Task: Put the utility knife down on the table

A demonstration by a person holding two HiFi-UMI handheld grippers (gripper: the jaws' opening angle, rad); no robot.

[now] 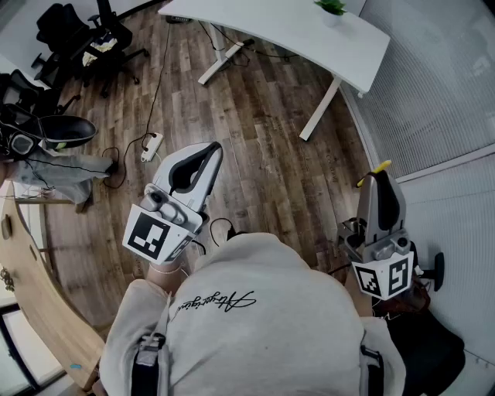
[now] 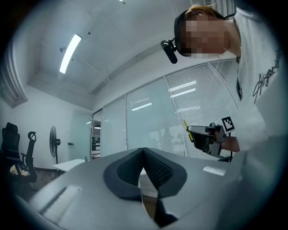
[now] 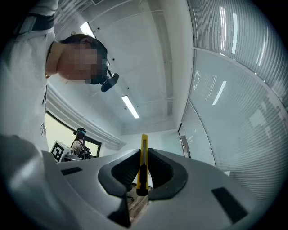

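Observation:
A yellow utility knife stands upright between the jaws of my right gripper, which is shut on it. In the head view the knife's yellow tip sticks out past the right gripper, held over the wood floor at the right. My left gripper is raised at centre left, its fingertips together with nothing between them. The left gripper view shows those jaws closed and empty, with the right gripper and the knife off to the right. The white table stands far ahead.
A small green plant sits on the table's far end. Black office chairs stand at the upper left. A power strip and cables lie on the floor. A curved wooden counter runs along the left. Blinds and a glass wall close off the right.

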